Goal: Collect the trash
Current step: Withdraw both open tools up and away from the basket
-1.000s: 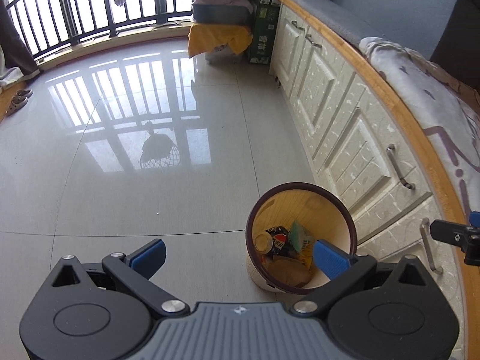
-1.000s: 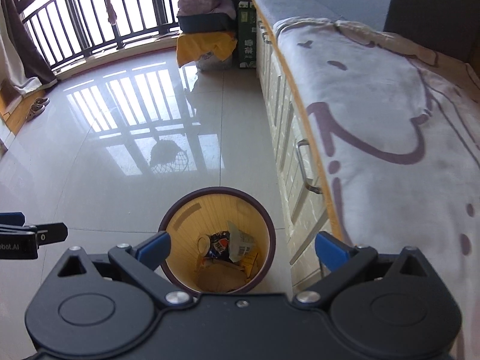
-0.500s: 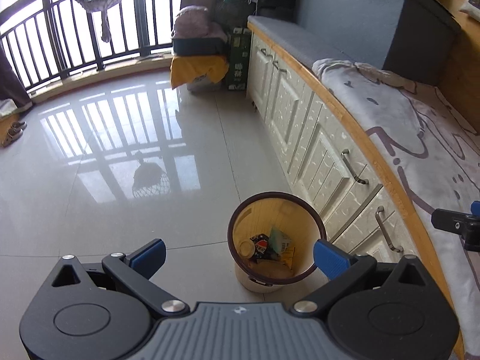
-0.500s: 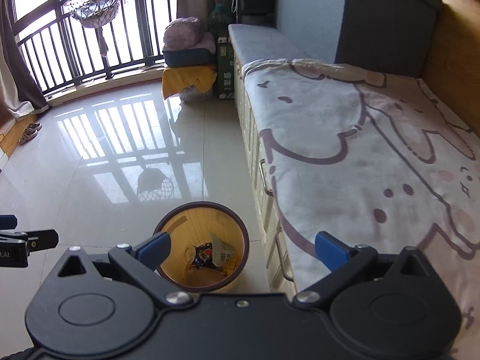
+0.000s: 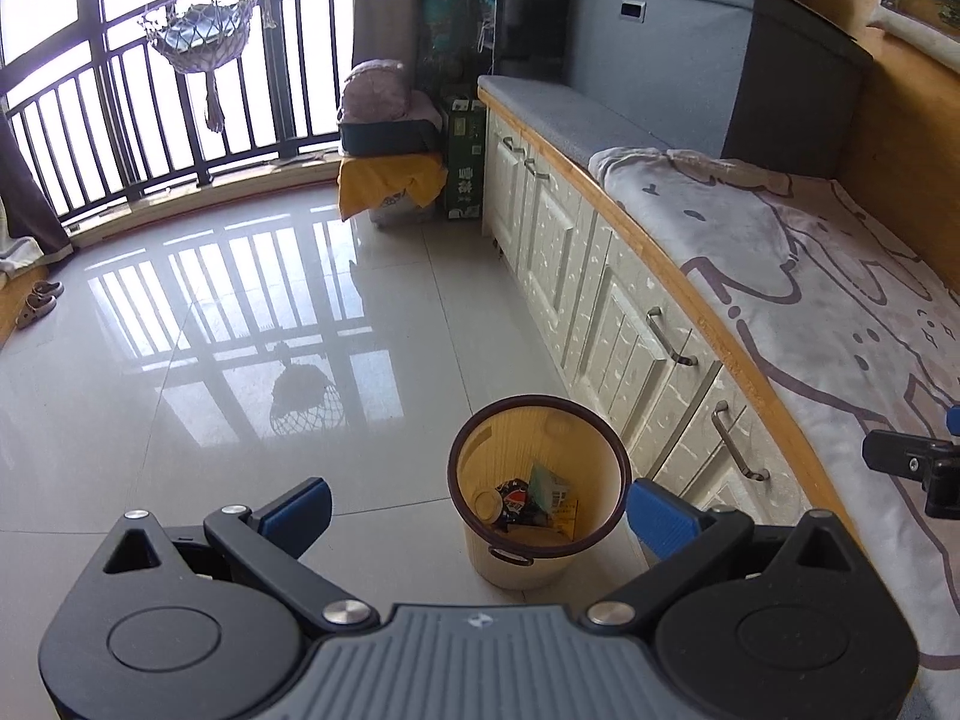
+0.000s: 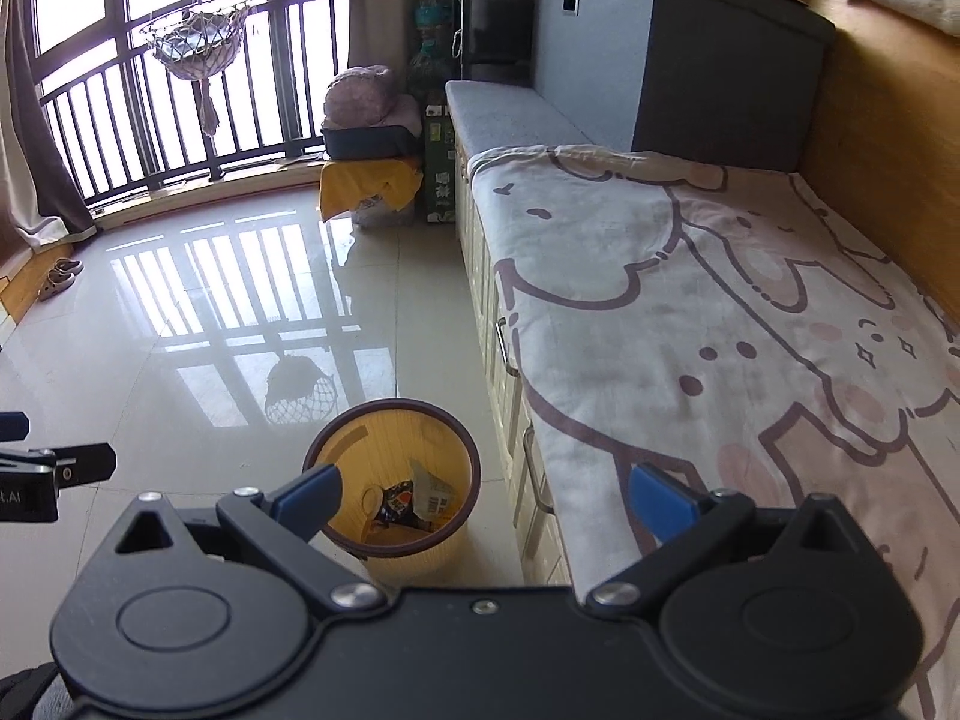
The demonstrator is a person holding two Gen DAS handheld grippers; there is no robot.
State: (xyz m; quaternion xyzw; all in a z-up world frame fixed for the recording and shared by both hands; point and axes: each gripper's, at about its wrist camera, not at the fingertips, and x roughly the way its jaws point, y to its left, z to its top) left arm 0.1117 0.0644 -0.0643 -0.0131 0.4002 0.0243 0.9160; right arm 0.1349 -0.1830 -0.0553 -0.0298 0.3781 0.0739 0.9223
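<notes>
Left gripper (image 5: 477,507) released, blue-padded jaws spread wide, nothing between them; right gripper (image 6: 483,495) likewise released and empty. Round yellow plastic waste bin with dark brown rim (image 5: 543,564) stands upright on the glossy grey tiled floor (image 5: 240,360), just beside the cream drawer cabinet (image 5: 606,312). Trash inside the bin: crumpled wrappers (image 6: 414,501) and a cup (image 5: 487,503)

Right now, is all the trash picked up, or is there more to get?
Done: the bin by the cupboards already holds wrappers and a cup. In hand: nothing; the left tongs and right tongs are both open and empty. Left: no loose trash shows on the floor or the blanket.
</notes>
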